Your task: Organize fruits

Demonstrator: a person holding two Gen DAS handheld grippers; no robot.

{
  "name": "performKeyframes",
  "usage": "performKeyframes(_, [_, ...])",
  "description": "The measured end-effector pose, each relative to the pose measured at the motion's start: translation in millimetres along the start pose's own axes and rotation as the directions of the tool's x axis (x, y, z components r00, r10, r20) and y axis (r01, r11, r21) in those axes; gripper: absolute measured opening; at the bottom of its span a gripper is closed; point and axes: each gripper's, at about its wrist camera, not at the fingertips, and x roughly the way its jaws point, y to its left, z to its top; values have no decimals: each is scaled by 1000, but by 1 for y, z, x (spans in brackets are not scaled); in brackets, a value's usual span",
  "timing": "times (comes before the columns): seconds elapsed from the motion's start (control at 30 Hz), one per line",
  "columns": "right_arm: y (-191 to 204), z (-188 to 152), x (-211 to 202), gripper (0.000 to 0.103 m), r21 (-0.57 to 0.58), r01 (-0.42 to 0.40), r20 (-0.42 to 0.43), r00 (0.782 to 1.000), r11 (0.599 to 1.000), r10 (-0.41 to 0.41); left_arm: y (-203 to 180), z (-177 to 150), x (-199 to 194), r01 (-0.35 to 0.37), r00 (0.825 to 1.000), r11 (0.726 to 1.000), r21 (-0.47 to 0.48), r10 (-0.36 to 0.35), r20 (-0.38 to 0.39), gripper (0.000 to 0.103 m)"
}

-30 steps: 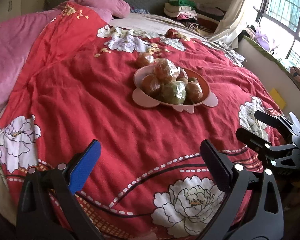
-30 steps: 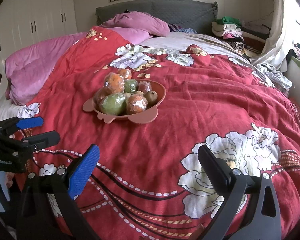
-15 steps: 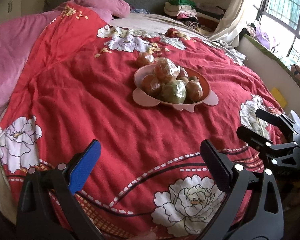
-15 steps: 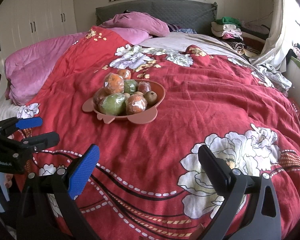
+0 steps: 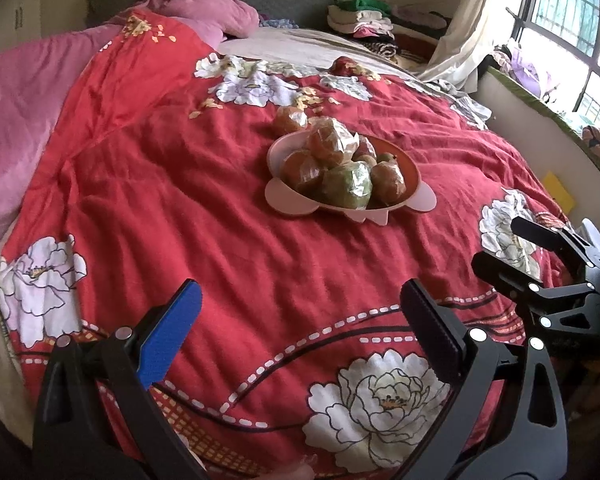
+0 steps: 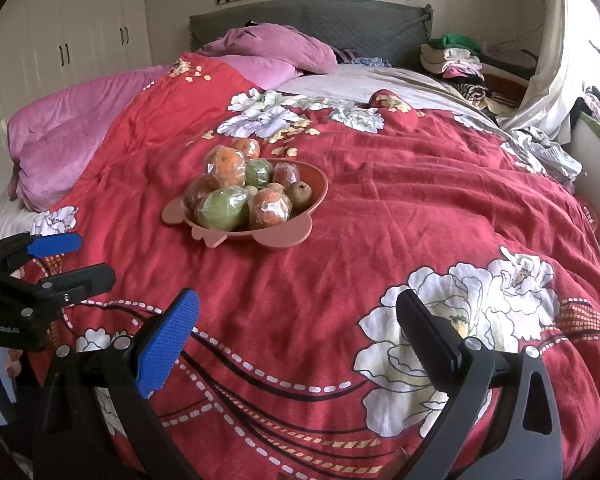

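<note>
Left wrist view: left gripper [image 5: 300,312] released, empty; right gripper [image 6: 298,320] likewise. Fruit bowl [image 5: 410,174] ahead on the bed [image 5: 220,220], well apart, barely nearer than a second ago. One wrapped orange [image 5: 290,119] lies behind it, probably still unsorted.

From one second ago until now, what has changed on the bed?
Almost nothing has changed. Both cameras drifted only slightly. The left gripper and the right gripper stay open and empty, and the fruit bowl has not moved on the red blanket.
</note>
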Motion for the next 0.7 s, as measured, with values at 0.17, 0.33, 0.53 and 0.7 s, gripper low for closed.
performKeyframes(0.17, [0,-1,1,98,1,3,-2,1000,1000,-3,-1,0,1,-8,1000,1000,7,8,2,93])
performKeyframes(0.33, [-1,-2,3,98,3,6,-6,1000,1000,-6,0,1,1,10,1000,1000,1,-10,3,93])
performKeyframes(0.53, [-4,-2,5,98,21,17,-5,1000,1000,-17,5,4,-7,35,998,999,-38,-33,59,93])
performKeyframes(0.7, [-34,1,7,98,107,56,12,998,993,-58,31,17,0,-73,993,995,-61,78,88,93])
